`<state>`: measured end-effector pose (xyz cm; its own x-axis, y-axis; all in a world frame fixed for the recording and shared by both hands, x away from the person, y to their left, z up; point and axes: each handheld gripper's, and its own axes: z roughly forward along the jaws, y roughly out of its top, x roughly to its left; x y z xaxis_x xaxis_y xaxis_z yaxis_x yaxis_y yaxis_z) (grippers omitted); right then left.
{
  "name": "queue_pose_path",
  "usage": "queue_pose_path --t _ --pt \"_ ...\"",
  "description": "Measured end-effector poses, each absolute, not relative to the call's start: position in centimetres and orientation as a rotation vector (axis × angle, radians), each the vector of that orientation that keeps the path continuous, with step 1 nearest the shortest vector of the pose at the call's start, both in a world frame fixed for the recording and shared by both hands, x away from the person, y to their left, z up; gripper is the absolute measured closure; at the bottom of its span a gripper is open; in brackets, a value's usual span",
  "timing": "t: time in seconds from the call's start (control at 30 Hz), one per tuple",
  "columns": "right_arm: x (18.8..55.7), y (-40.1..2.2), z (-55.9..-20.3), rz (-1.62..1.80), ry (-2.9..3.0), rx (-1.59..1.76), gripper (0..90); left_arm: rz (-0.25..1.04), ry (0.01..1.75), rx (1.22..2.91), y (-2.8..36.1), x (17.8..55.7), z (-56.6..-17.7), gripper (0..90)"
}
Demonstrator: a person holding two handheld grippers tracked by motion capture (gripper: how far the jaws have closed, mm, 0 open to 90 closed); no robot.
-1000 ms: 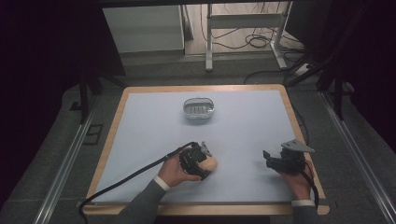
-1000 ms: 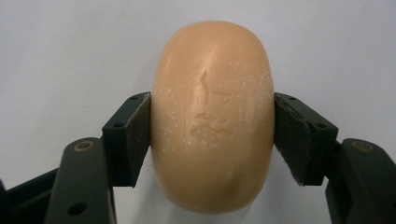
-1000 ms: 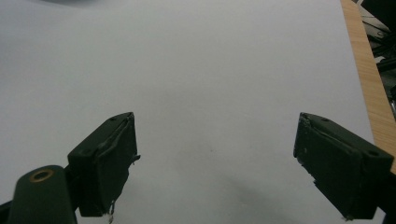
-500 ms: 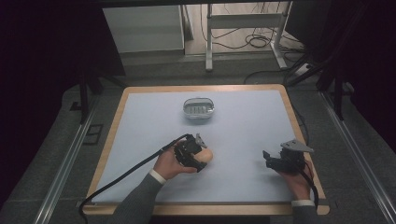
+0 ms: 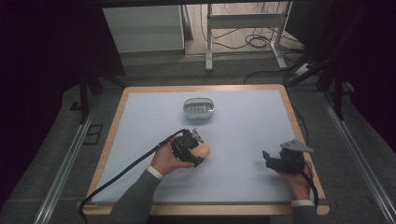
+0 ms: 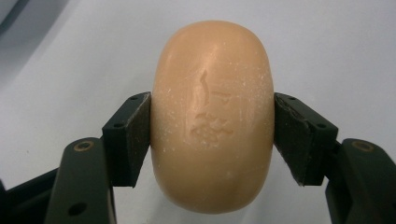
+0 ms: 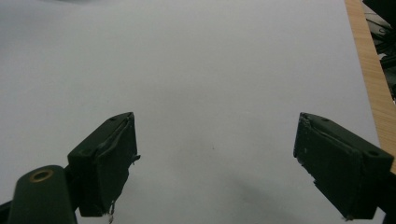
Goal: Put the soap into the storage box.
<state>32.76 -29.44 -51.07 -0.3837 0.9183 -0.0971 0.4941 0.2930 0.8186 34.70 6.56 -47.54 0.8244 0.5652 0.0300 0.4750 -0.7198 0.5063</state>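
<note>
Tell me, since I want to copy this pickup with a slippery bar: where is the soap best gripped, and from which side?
Grip the soap across its narrow middle, one pad on each long flank, as the left hand-held gripper has it now. It is a rounded oval, so the midsection probably offers the widest, most parallel contact; nearer the domed ends the pads would likely slide off. Approach along its long axis.

Peach soap point(image 6: 212, 116), black tongs point(image 6: 212, 140), white tabletop point(image 5: 243, 135)

In the high view, the left gripper point(image 5: 190, 148) is covering most of the soap bar point(image 5: 202, 150) at frame centre. What is lying inside the soap dish point(image 5: 199, 108) is staying too small to tell.
</note>
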Motion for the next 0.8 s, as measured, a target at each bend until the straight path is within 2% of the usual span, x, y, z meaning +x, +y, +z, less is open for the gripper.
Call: queue_pose_path --t 0.8 --pt "32.8 -29.3 -51.2 0.971 2.009 1.258 13.4 0.239 0.825 2.463 8.5 37.2 -46.4 32.6"
